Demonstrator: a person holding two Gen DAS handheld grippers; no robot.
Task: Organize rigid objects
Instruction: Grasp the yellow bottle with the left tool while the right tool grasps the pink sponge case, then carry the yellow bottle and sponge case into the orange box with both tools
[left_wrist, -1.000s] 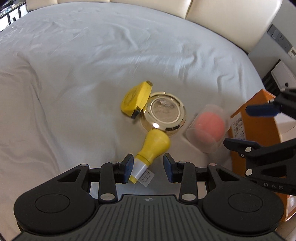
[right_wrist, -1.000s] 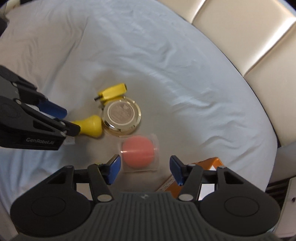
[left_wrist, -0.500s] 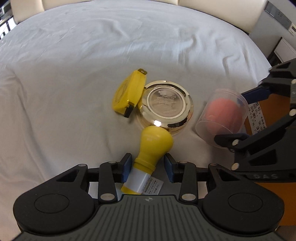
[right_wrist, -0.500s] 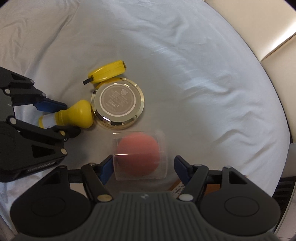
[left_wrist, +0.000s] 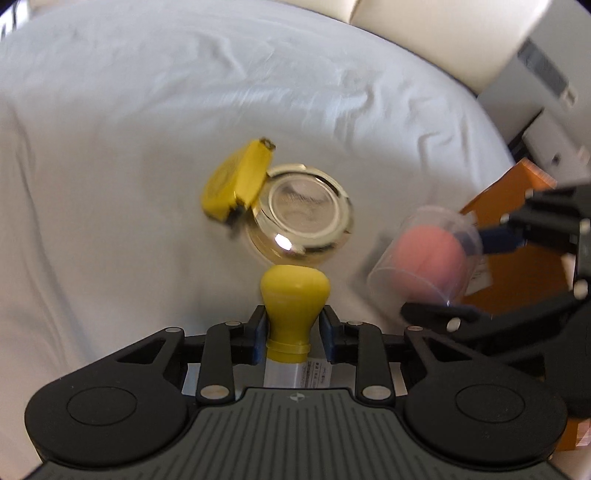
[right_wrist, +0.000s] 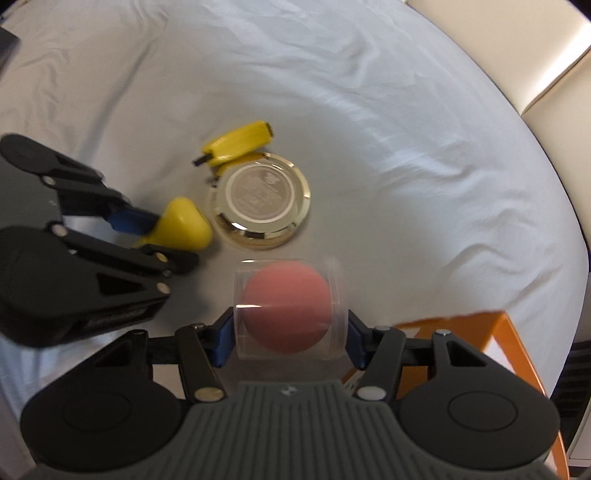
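From my left wrist, my left gripper (left_wrist: 294, 329) is closed on the neck of the yellow-capped bottle (left_wrist: 293, 295), cap pointing at the gold compact (left_wrist: 301, 218). The neck flares, so I judge it could slide forward out of the jaws and knock the compact.

From my right wrist, my right gripper (right_wrist: 290, 334) is clamped on the clear case (right_wrist: 290, 306) holding a pink sponge, just on my side of the compact. Smooth plastic may squirt free if I squeeze harder.

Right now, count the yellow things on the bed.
2. The yellow-capped bottle sits gripped in the left gripper; the flat yellow case leans against the gold tin. Others may be hidden.
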